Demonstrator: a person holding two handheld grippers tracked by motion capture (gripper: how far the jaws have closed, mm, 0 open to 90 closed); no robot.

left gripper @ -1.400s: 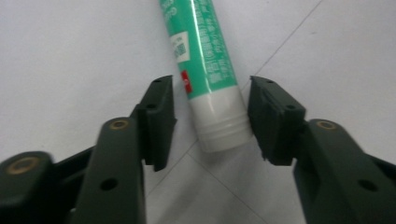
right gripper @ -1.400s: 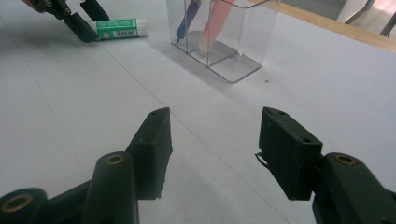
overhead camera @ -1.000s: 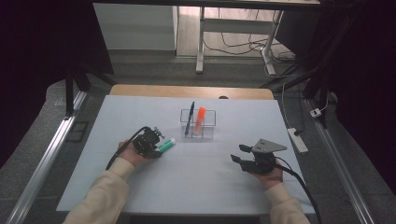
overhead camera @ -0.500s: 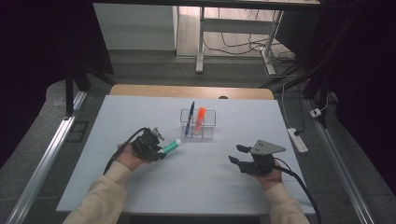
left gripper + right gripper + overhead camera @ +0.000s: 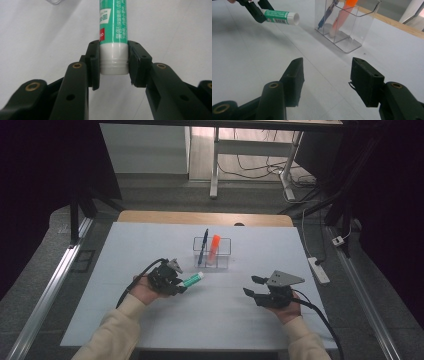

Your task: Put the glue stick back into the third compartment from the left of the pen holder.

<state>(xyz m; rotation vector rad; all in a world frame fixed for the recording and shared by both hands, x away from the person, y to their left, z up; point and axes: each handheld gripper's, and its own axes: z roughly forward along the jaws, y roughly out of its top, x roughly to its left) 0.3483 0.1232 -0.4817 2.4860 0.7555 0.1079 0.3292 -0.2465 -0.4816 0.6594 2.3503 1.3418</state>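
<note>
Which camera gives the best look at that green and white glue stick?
The left gripper view: the glue stick is close up, label readable. The high view shows it small; the right gripper view shows it farther off.

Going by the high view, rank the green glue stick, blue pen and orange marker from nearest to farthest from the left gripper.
1. Green glue stick: held in the left gripper, pointing right.
2. Blue pen: left compartment of the clear holder.
3. Orange marker: next compartment to the right, slightly farther.

A pale table (image 5: 150,245) carries a clear holder (image 5: 212,254) with 2 pens.
</note>
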